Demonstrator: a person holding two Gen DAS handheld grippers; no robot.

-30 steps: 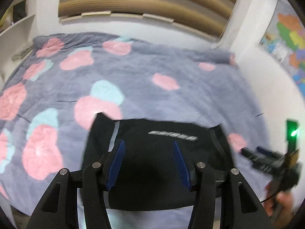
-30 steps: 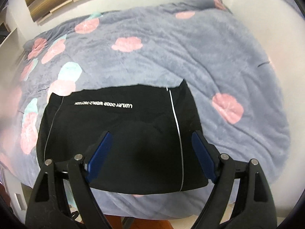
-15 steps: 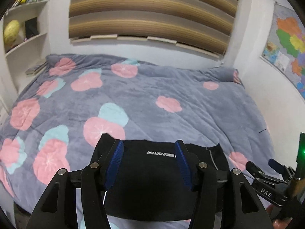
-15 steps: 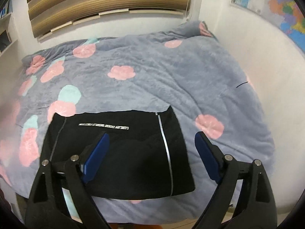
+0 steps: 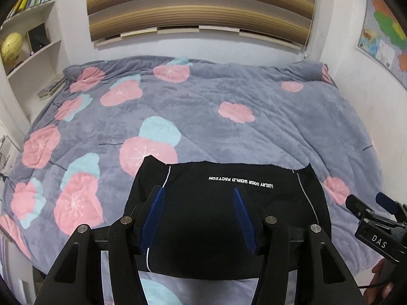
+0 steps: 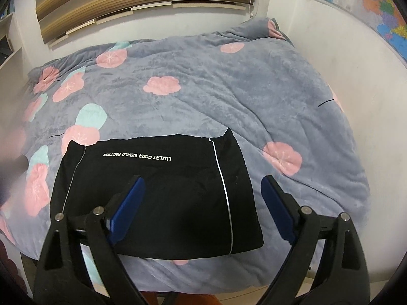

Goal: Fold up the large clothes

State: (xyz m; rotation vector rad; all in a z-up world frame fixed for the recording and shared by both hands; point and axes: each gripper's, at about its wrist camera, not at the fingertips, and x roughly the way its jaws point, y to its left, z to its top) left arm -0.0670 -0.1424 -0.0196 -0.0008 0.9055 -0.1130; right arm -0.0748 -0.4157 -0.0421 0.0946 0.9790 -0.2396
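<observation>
A black garment [image 5: 229, 203] with thin white stripes and white lettering lies folded into a flat rectangle at the near edge of the bed; it also shows in the right wrist view [image 6: 157, 193]. My left gripper [image 5: 199, 198] is open and empty, held above the garment's near left part. My right gripper [image 6: 202, 185] is open and empty, above the garment's near right part. The right gripper's body [image 5: 376, 228] shows at the right edge of the left wrist view.
The bed is covered by a grey fleece blanket [image 5: 254, 89] with pink and teal flowers [image 6: 254, 96]. A white wall with a map [image 6: 368, 7] runs along the right. Shelves [image 5: 30, 50] stand at the left. A slatted blind [image 5: 198, 2] hangs behind the bed.
Both grippers have pulled back and risen from the garment, so more of the bed and room shows. The garment lies still. Both stay open.
</observation>
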